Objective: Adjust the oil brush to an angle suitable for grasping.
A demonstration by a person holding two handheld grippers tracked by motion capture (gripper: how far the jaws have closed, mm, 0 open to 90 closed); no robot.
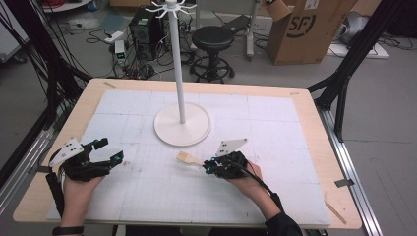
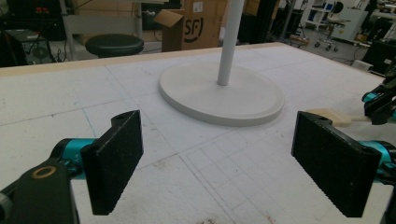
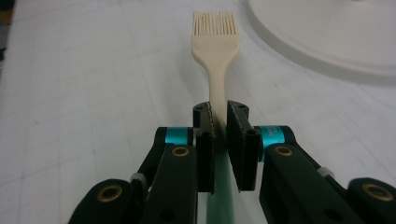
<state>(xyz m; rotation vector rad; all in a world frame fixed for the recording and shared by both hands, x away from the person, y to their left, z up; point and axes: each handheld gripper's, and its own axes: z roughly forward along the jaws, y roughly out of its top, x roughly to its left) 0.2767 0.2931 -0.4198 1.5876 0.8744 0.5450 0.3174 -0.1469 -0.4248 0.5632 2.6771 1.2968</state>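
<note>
Right tongs (image 3: 219, 140): clenched on the neck of one pastry brush (image 3: 215, 51), cream bristle head, green handle; long axis runs straight out between the jaws, bristles pointing toward the stand base (image 3: 327, 37), which lies just beyond and to one side. Left tongs (image 2: 224, 158): released, jaws wide, nothing between them, farther from the brush. One white hook stand (image 1: 181, 73), mid-desk (image 1: 305, 196). Count: brush 1, stand 1, tongs 2

The brush (image 1: 185, 158) lies on the table (image 1: 305, 147) just before the stand's base (image 1: 169, 132), left tool (image 1: 108, 151) well left.
</note>
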